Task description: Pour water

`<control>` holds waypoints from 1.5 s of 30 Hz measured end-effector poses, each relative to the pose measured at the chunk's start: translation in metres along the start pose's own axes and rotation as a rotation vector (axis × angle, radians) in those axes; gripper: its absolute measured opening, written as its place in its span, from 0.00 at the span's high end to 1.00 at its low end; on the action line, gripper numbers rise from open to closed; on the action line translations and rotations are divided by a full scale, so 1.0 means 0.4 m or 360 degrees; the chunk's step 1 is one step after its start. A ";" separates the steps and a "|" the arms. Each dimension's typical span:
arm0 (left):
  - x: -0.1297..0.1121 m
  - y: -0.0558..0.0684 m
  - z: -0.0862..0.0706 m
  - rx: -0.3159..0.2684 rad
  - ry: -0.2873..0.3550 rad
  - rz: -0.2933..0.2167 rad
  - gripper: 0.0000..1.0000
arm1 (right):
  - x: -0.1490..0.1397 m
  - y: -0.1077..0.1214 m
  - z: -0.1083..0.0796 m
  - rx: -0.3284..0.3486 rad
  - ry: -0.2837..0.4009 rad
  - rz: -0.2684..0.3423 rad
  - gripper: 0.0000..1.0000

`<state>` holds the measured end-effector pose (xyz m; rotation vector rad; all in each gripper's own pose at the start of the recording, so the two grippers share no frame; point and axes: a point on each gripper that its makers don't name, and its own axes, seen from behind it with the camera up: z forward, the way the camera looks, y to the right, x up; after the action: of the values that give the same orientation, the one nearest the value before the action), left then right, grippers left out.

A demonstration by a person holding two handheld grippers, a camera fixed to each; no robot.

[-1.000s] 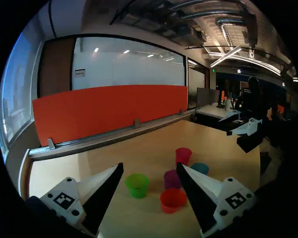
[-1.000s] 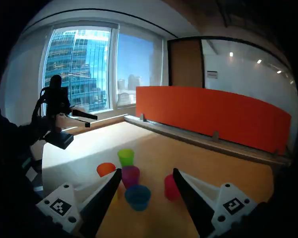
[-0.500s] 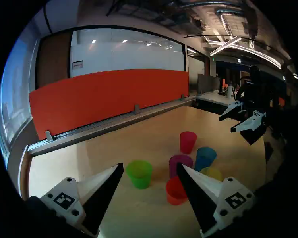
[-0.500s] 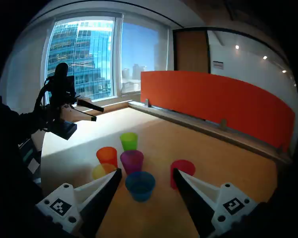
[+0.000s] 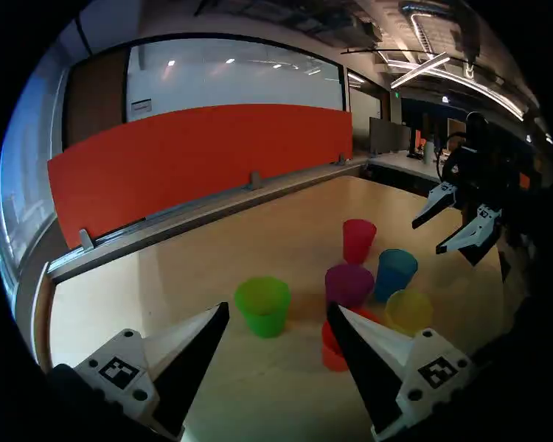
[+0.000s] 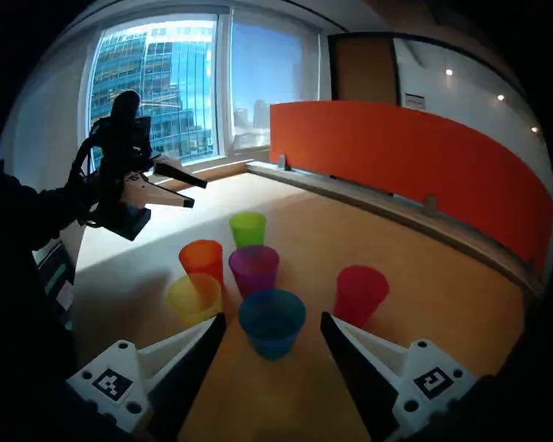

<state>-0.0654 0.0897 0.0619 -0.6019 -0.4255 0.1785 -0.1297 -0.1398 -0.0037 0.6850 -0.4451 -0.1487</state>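
Several plastic cups stand clustered on a wooden table. In the left gripper view they are a green cup, a purple cup, a red cup, a blue cup, a yellow cup, and an orange cup partly behind one finger. My left gripper hangs open just short of them, holding nothing. My right gripper is open and empty above the blue cup, with the red cup and yellow cup to either side. Each gripper also shows across the cluster: right gripper, left gripper.
An orange divider panel on a metal rail runs along the table's far edge. Large windows stand behind the left gripper. More desks lie at the back. A dark sleeve holds the left gripper.
In both views the cups have grown larger and moved up in the picture as the grippers come closer and tip down. Yellow cup has come into sight. Both grippers stay open.
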 end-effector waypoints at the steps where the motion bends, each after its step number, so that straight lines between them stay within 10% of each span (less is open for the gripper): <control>1: -0.005 0.000 0.005 -0.0003 -0.0008 0.0000 0.01 | -0.006 -0.001 0.006 0.0002 -0.0009 0.0002 0.00; 45: -0.140 -0.030 0.217 -0.0069 -0.0306 0.0016 0.01 | -0.097 0.005 0.165 0.0032 -0.0161 -0.0058 0.00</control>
<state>-0.1531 0.1084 0.1143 -0.6321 -0.6134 0.2382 -0.1938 -0.1656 0.0294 0.7076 -0.5319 -0.2145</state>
